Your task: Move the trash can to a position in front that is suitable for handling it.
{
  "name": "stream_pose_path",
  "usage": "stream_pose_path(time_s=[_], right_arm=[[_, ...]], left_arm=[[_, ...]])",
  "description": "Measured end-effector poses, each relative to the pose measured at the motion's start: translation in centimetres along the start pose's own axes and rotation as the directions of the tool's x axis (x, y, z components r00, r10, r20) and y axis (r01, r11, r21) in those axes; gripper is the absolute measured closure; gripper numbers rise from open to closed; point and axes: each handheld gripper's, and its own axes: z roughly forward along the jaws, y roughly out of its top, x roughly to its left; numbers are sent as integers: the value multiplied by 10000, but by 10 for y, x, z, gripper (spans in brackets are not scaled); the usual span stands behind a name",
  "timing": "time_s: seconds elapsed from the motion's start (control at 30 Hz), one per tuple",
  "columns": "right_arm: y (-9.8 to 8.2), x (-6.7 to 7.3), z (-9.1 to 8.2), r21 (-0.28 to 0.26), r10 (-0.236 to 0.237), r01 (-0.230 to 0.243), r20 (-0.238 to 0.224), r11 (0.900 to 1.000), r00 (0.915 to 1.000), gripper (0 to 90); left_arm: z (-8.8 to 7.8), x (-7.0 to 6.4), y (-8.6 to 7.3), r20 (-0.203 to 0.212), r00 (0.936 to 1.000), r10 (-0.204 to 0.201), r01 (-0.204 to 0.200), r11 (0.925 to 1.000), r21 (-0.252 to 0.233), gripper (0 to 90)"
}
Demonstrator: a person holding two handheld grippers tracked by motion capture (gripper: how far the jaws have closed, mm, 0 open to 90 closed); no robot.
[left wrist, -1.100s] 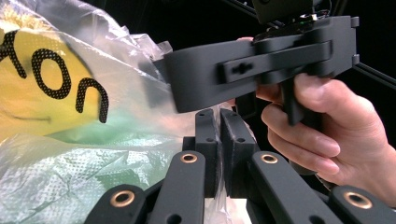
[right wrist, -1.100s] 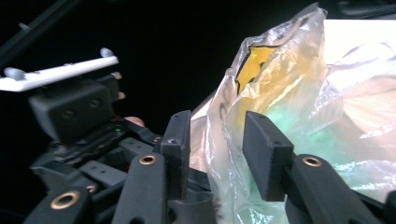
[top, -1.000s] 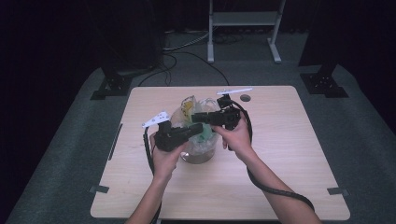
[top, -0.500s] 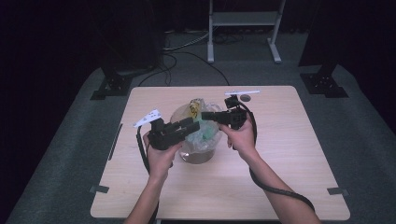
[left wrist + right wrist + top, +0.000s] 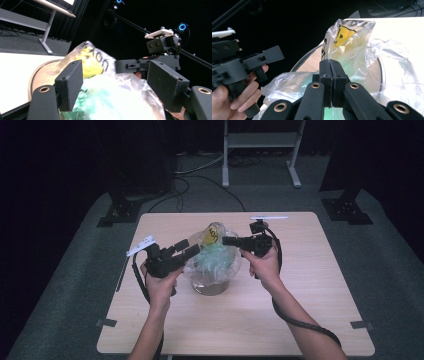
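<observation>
A clear plastic bag [image 5: 215, 262] with a yellow label and green contents sits in a round bowl [image 5: 207, 290] at mid-table. My left gripper [image 5: 189, 247] is at the bag's left side. Its jaws have just been opening and now stand apart. In the left gripper view the bag [image 5: 120, 100] lies between the left gripper [image 5: 115, 82] pads without being pressed. My right gripper [image 5: 226, 240] reaches in from the right and is shut on the film at the bag's top. In the right gripper view the right gripper [image 5: 329, 62] jaws meet below the yellow label of the bag [image 5: 354, 42].
The wooden table [image 5: 310, 285] has tape marks at its front corners [image 5: 106, 322] and a white strip [image 5: 269, 218] near its far edge. A white stand [image 5: 260, 150] and black floor bases [image 5: 120, 212] lie behind it. The right gripper's cable [image 5: 300, 320] trails along the forearm.
The left gripper has opened, let go of the bag and drawn back to the left. The right gripper has shut on the bag's top and shifted to the right.
</observation>
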Motion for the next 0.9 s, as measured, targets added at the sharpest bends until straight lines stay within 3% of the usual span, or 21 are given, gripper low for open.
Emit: stream_pose_path(time_s=[0.9], right_arm=[[18,9,-34,-888,-234,220,-150,9958,9996,900]], left_arm=[[0,8,-4,-201,9996,-212,213,9998,46,270]])
